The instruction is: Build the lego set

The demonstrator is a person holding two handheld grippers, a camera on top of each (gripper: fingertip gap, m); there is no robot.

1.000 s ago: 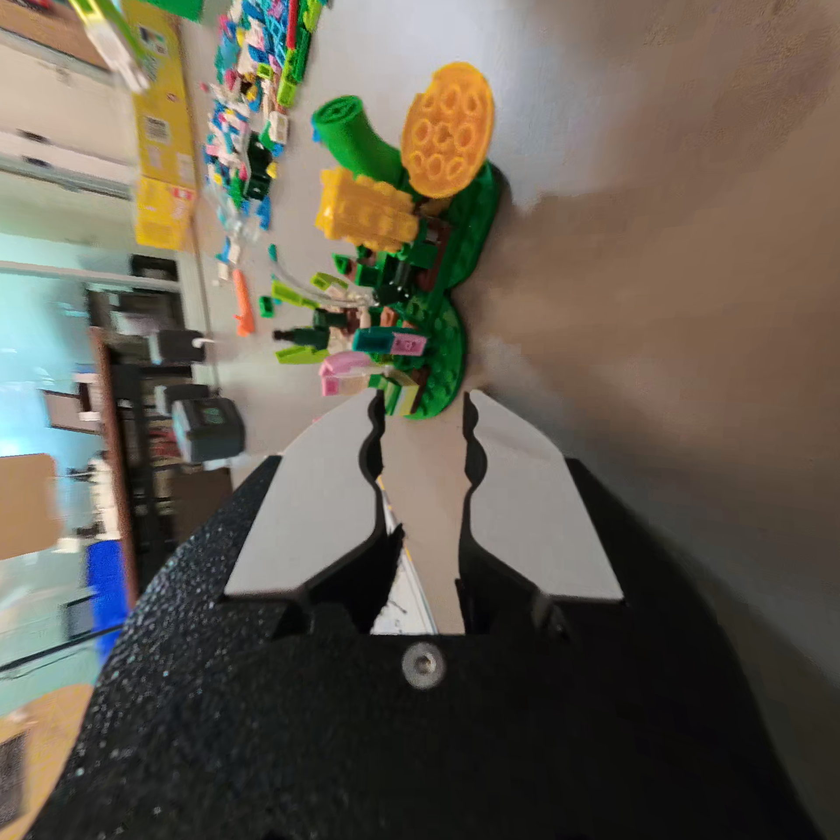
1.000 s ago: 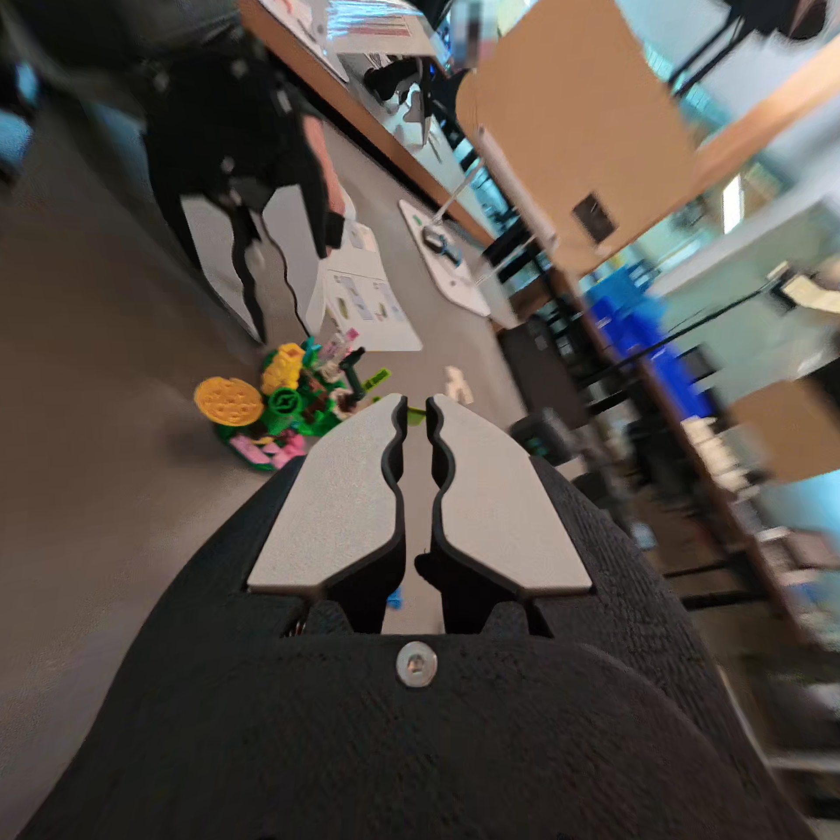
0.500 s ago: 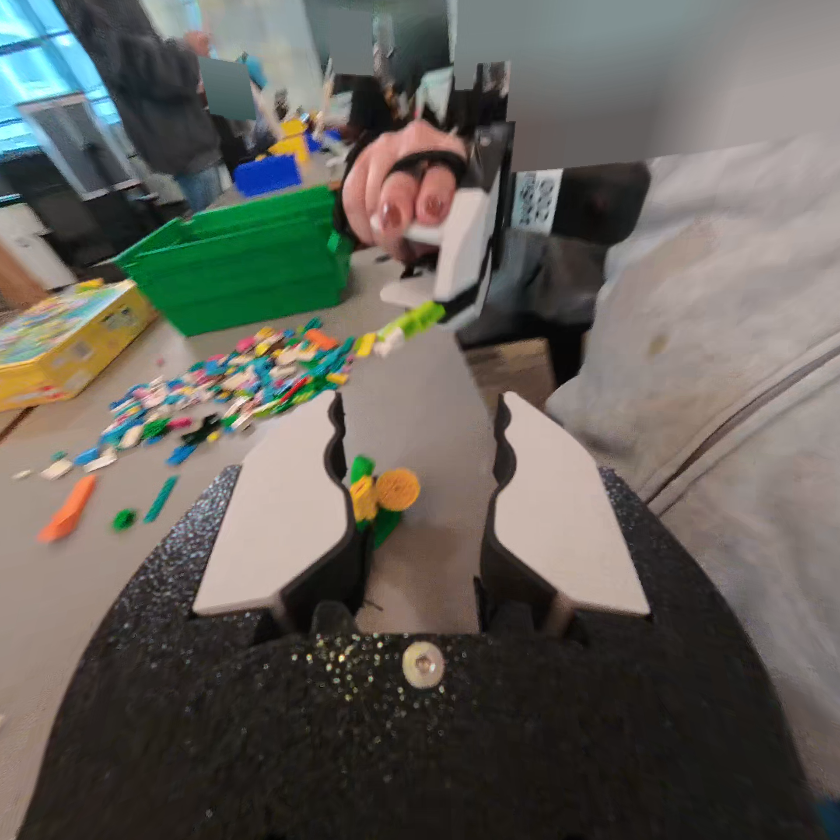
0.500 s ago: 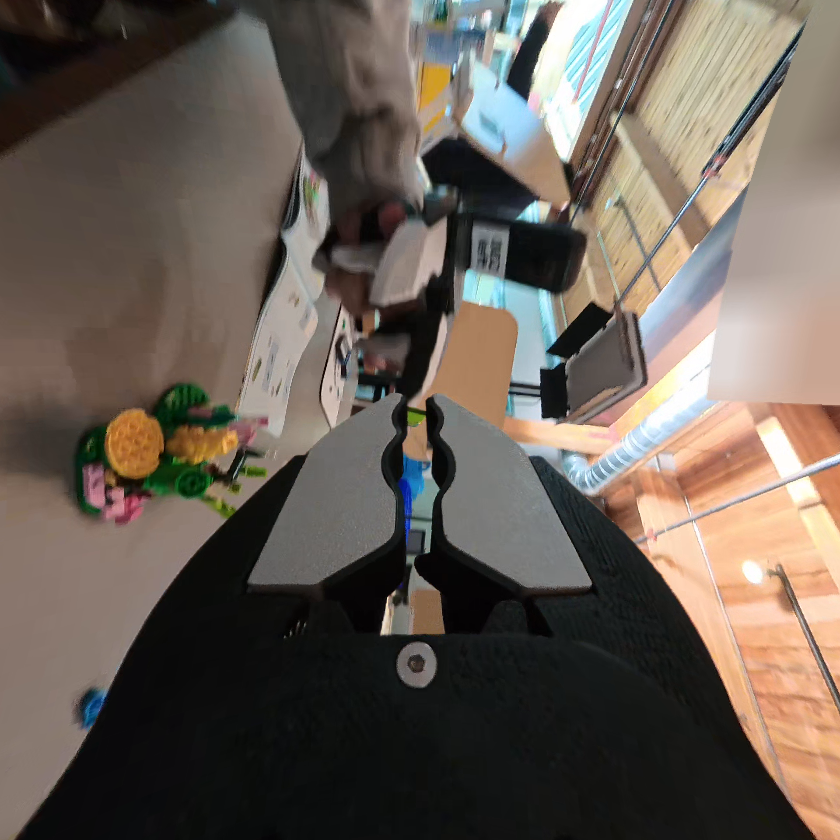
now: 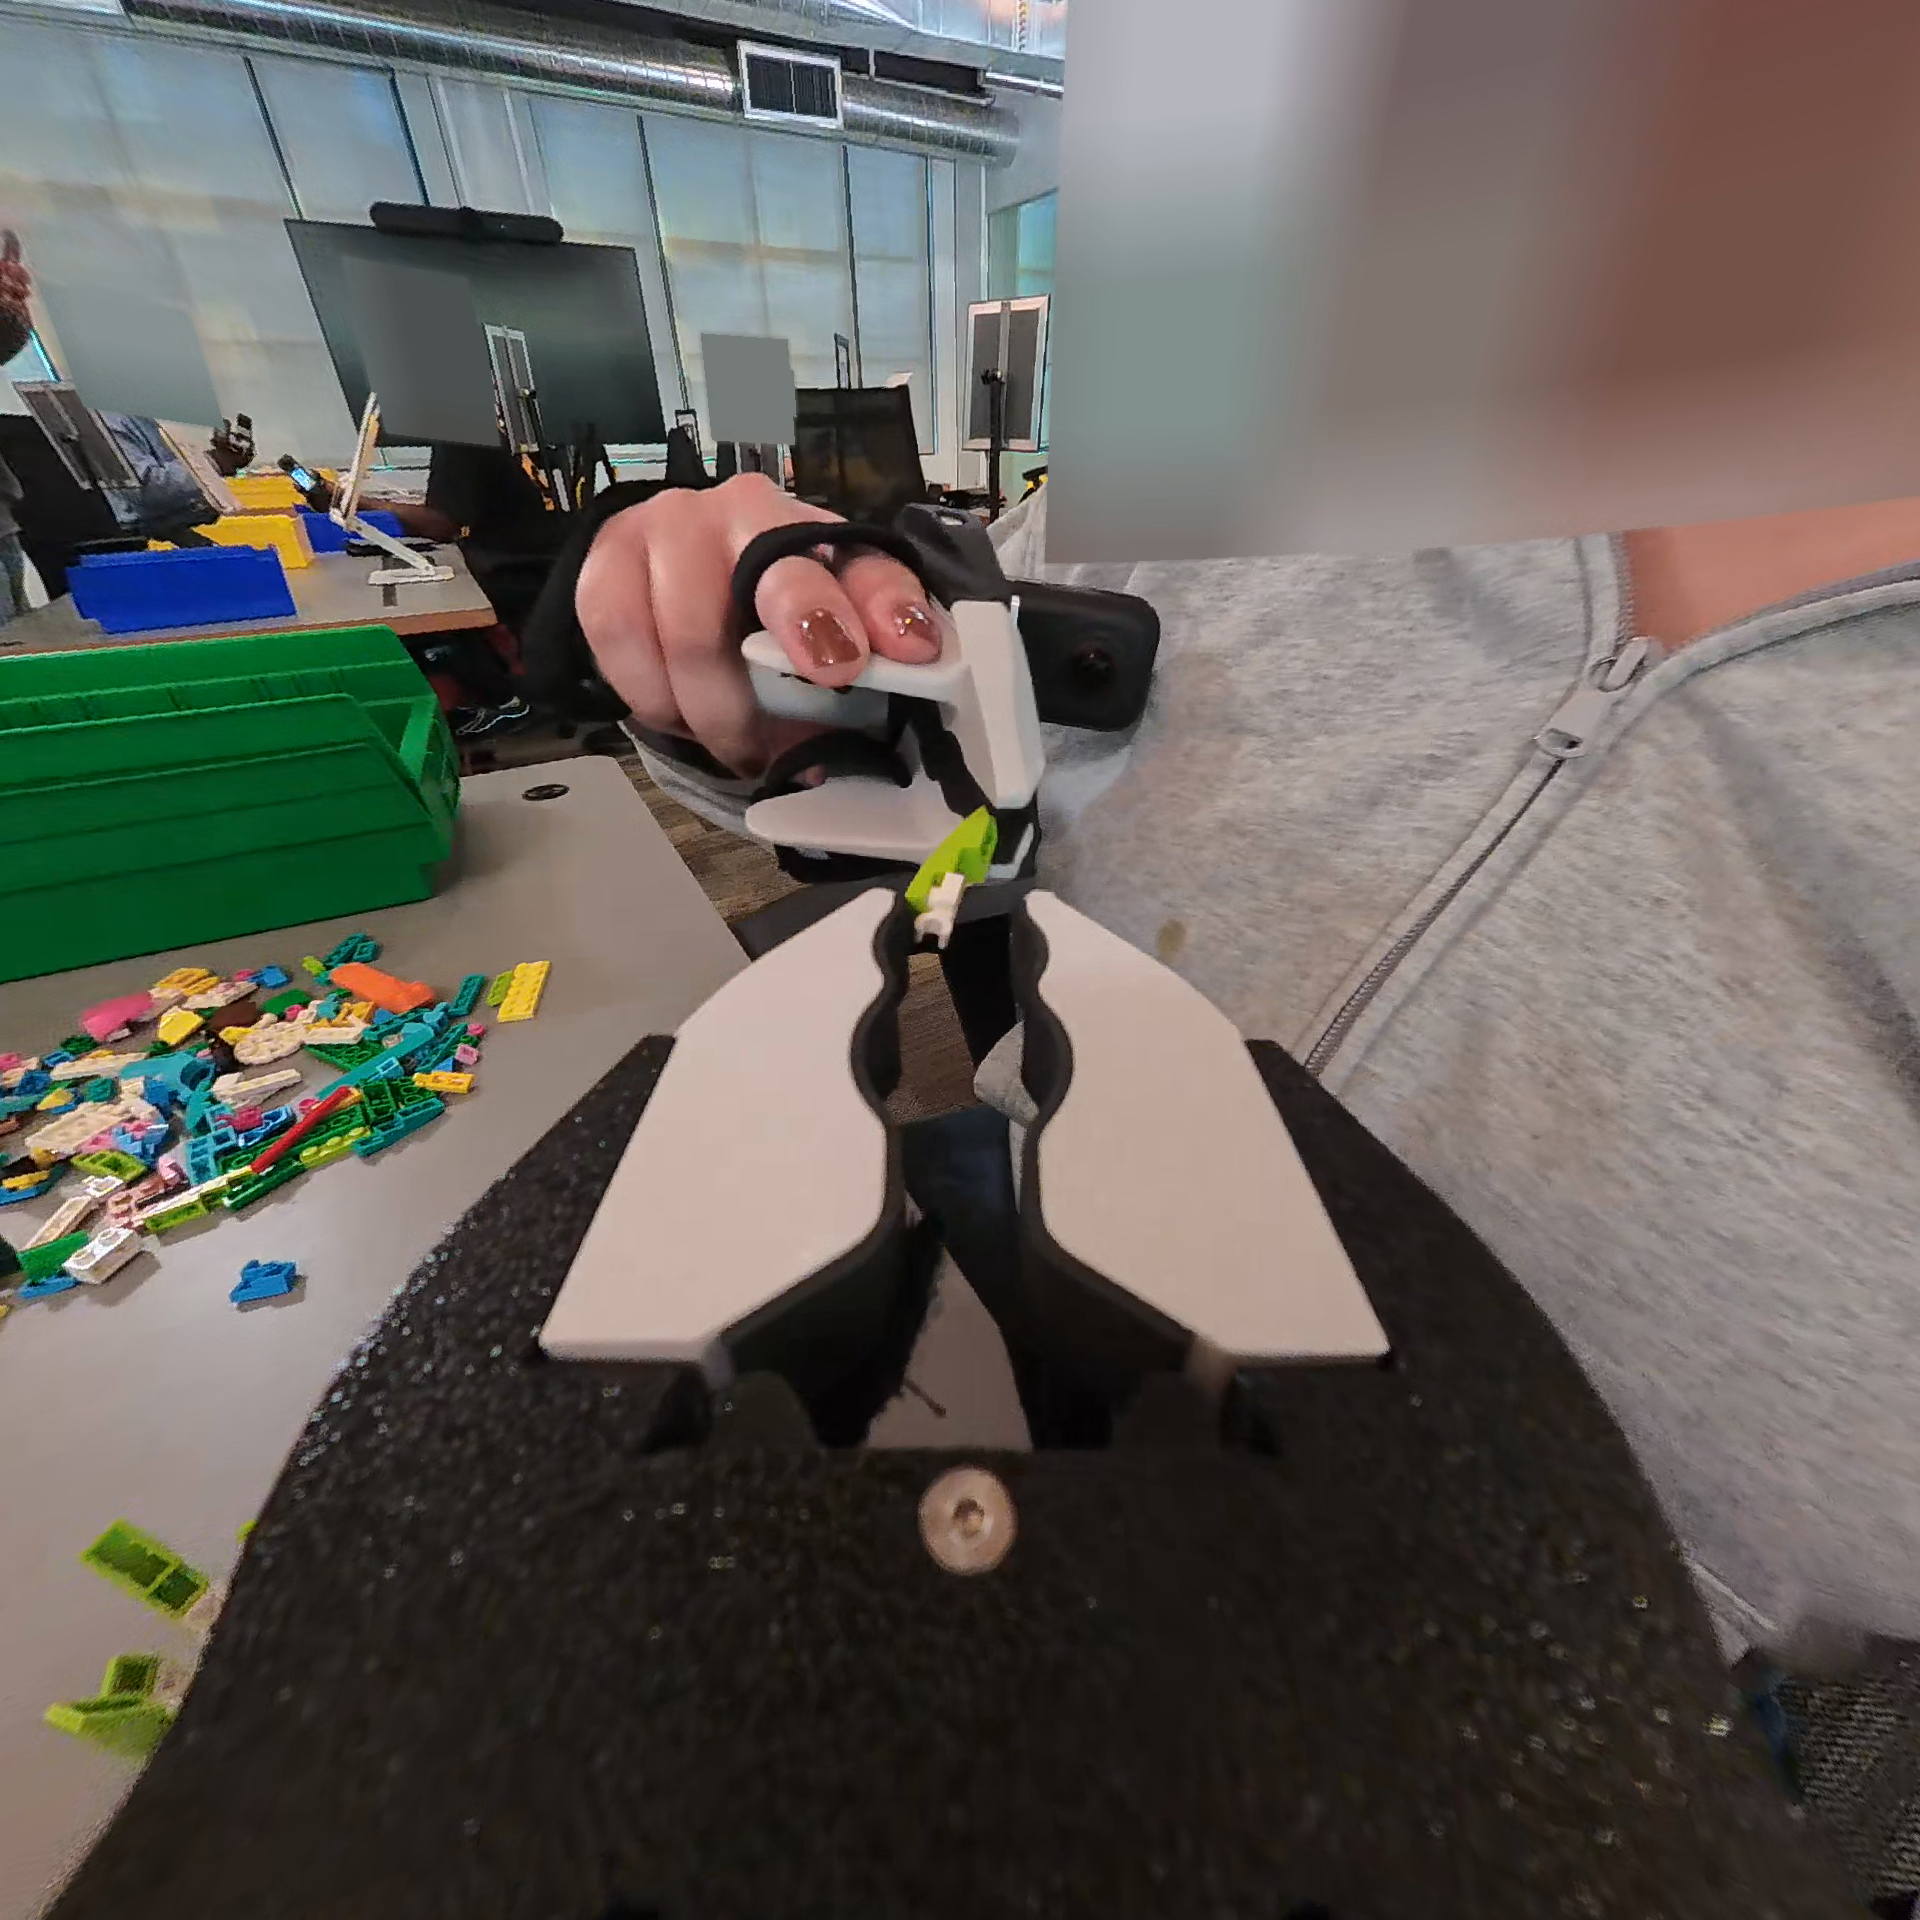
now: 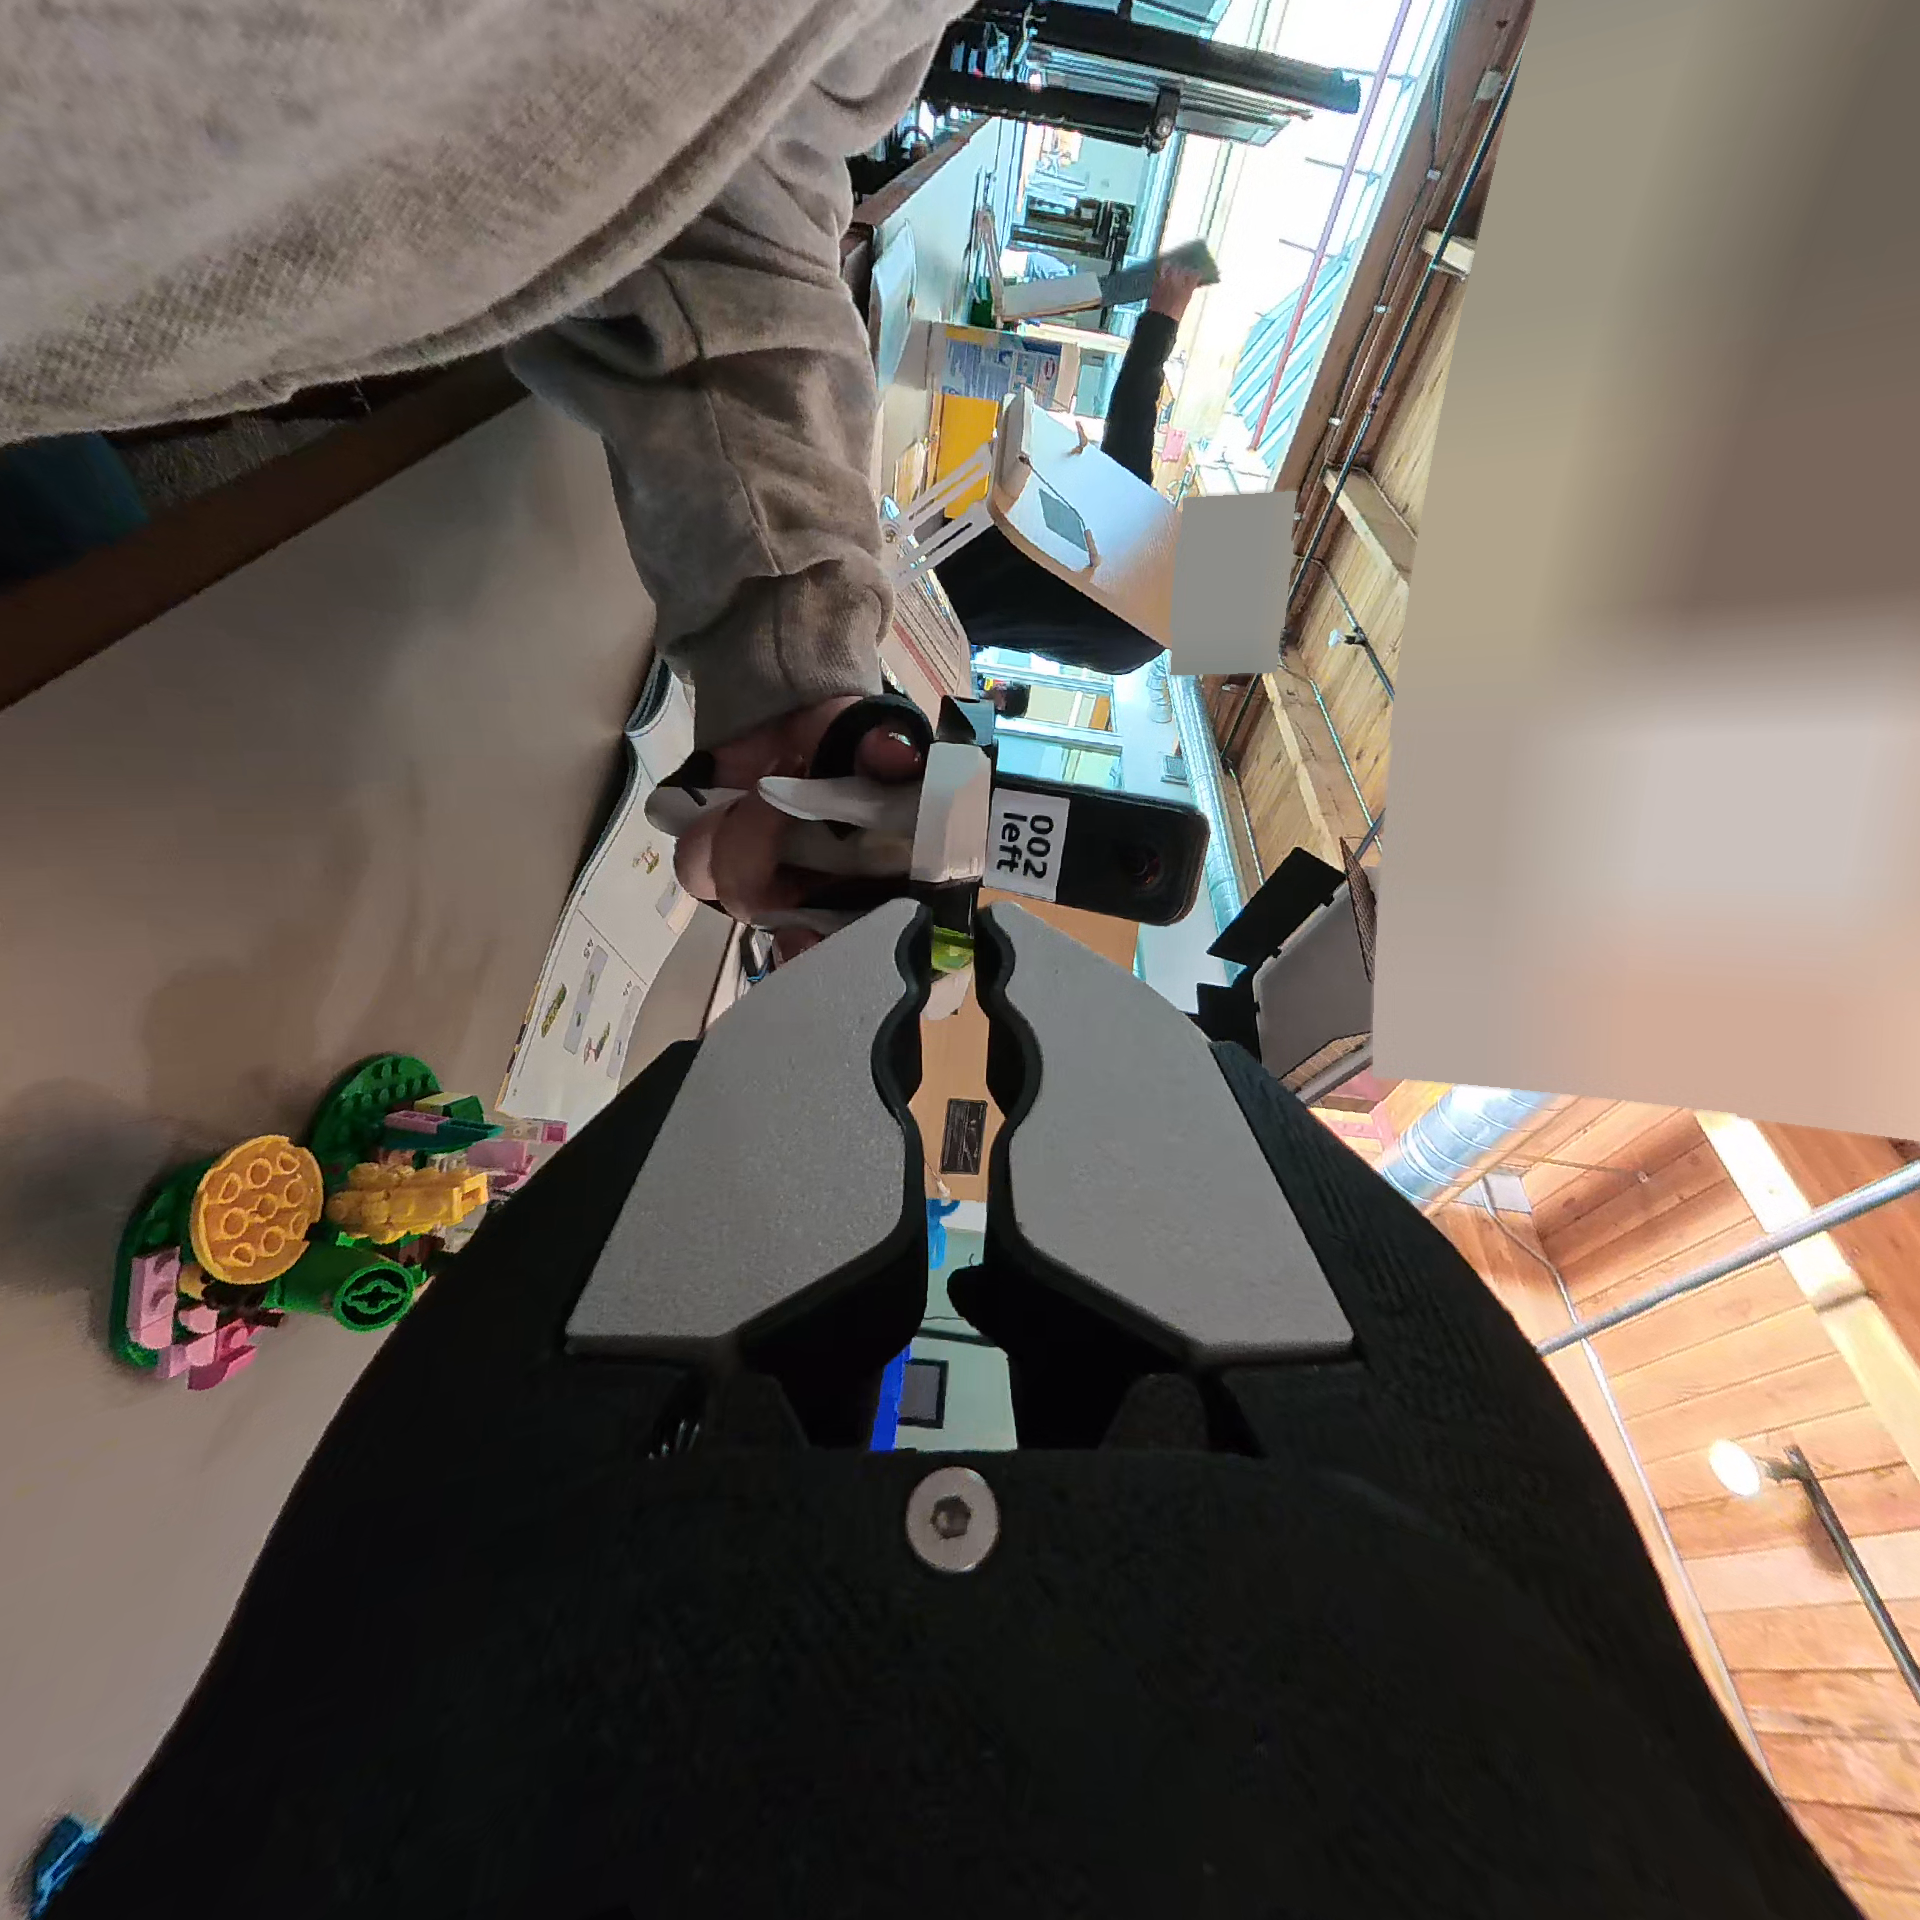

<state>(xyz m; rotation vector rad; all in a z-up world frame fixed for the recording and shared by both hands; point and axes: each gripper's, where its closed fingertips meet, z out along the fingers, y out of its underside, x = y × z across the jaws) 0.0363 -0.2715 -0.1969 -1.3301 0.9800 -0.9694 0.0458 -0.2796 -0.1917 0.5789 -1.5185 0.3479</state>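
Lego piece [image 6: 948, 948] pinched in right tool [image 6: 948, 925], held mid-air.

Both views bright, daylight from big windows [image 5: 727, 260] behind; window strip [image 6: 1226, 270] in right wrist view is blown out. Strong fisheye stretch at edges, corners smeared. Soft shadow left of the lego build [image 6: 281, 1236] on the surface [image 6: 312, 831]; loose bricks [image 5: 125, 1704] at left view's lower edge are blurred.
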